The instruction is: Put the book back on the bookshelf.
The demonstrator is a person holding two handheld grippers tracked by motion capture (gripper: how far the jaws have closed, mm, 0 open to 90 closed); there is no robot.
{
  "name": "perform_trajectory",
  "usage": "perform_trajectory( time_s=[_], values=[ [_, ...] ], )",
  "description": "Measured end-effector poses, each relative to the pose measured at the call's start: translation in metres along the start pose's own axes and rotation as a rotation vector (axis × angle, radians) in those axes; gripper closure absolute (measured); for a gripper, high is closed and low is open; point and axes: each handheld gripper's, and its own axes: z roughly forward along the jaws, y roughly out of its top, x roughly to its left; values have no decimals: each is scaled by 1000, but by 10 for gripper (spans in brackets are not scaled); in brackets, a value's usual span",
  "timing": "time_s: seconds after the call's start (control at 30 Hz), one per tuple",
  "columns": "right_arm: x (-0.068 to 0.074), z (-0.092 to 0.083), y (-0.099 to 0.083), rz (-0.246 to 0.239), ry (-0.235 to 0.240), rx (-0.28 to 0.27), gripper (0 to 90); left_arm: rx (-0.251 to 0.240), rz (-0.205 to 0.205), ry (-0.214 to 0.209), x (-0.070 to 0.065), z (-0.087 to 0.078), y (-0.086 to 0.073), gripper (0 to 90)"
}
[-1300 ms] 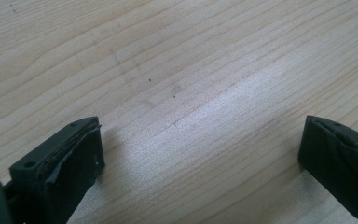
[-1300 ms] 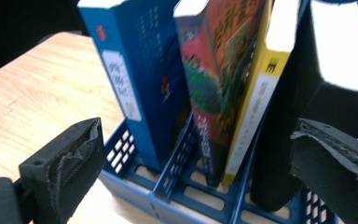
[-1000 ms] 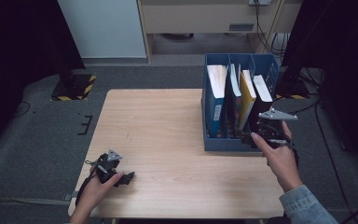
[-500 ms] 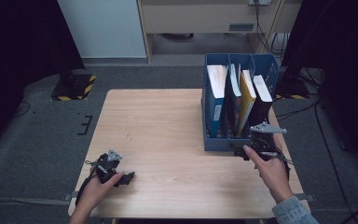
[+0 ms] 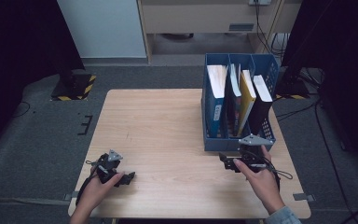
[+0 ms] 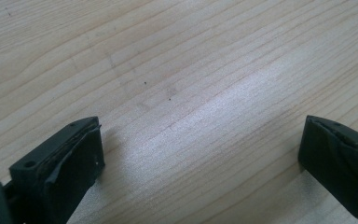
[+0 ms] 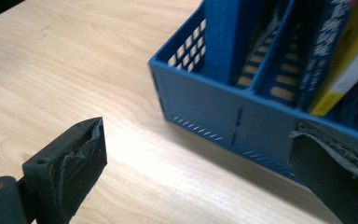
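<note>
Right gripper (image 5: 228,162): drawn back near from blue plastic file rack (image 5: 214,140); jaws spread, empty.
Left gripper (image 5: 126,178): unmoved, jaws apart.
Meaning: books filed, likely finished.

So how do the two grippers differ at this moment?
The left gripper sits near the table's front left corner, over bare wood, far from anything; the right gripper sits at the front right, just before the blue file rack that holds books. The left gripper faces plain tabletop, the right gripper the rack's front wall. Both are open, holding nothing.
</note>
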Motion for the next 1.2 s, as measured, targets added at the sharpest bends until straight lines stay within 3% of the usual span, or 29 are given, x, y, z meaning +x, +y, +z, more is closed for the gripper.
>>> perform_trajectory(
  time_s=[0.37,0.73,1.07,1.2],
  values=[
    [21,12,-15,-29,30,19,61,4,8,-3,0,0,0,0],
    [40,25,-19,-64,51,39,56,4,10,-4,0,0,0,0],
    [67,46,-23,-167,104,85,64,3,10,-4,0,0,0,0],
    [77,53,-24,-184,131,98,65,3,11,-5,0,0,0,0]
  ],
)
